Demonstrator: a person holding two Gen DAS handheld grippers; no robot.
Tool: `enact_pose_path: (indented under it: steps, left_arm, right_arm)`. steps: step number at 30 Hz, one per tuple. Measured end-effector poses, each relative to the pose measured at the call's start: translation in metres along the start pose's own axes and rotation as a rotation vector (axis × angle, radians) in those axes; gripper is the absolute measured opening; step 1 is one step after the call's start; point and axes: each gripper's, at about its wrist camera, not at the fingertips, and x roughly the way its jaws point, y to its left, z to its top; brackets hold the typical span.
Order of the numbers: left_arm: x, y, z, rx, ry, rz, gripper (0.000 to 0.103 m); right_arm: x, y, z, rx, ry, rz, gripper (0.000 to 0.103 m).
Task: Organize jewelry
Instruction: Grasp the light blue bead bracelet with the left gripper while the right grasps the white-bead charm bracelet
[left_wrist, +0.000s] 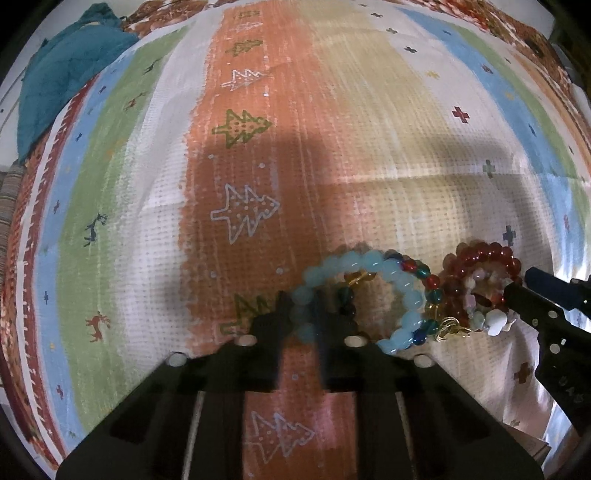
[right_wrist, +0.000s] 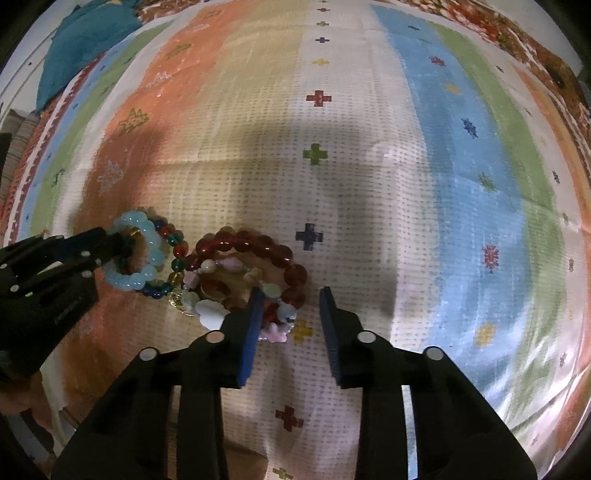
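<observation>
Left claw (left_wrist: 317, 314) is clamping down on the pale blue bead bracelet (left_wrist: 369, 295), jaws nearly together with the near side of the bead ring pinched between them. Right claw (right_wrist: 291, 306) is sitting with jaws partly apart: its left blue pad (right_wrist: 253, 325) is poking inside the dark red bead bracelet (right_wrist: 258, 247), the other pad is standing clear outside the ring, so the near arc of red beads plus the pastel chip-bead strand (right_wrist: 221, 295) is lying between them. Pads are not visibly pressing yet.

Progress, my read: early. All the jewelry is bunching in one touching pile just ahead of both claws: blue bracelet, a multicolour glass-bead bracelet (left_wrist: 430, 291) tucked against it, red one, pastel strand, a small gold charm (left_wrist: 452, 328). Nothing is sorted or laid apart yet. No tray or box is showing in either view.

Room: plenty. The striped patterned cloth (right_wrist: 424, 184) is lying bare ahead of and to the right of the right claw, and ahead and left of the left claw. A teal fabric heap (left_wrist: 62, 74) is sitting far ahead-left, well apart. Cloth edge is running behind the claws, close. Main risk is tangling: the bracelets are overlapping, and the two claws are working near each other.
</observation>
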Motion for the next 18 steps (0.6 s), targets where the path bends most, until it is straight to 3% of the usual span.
enact_pose_path:
  steps: [4, 9, 18]
  left_arm:
    - [0.000, 0.002, 0.001, 0.002, 0.000, -0.001, 0.011]
    - [-0.004, 0.003, 0.002, -0.005, -0.003, -0.007, 0.011]
    - [-0.031, -0.002, -0.006, -0.007, -0.046, -0.027, 0.011]
  right_arm:
    - [0.002, 0.005, 0.001, -0.004, -0.004, 0.000, 0.023]
    - [-0.001, 0.007, 0.004, -0.012, -0.013, -0.027, 0.012]
    - [-0.012, 0.002, -0.006, -0.022, -0.027, -0.019, 0.012]
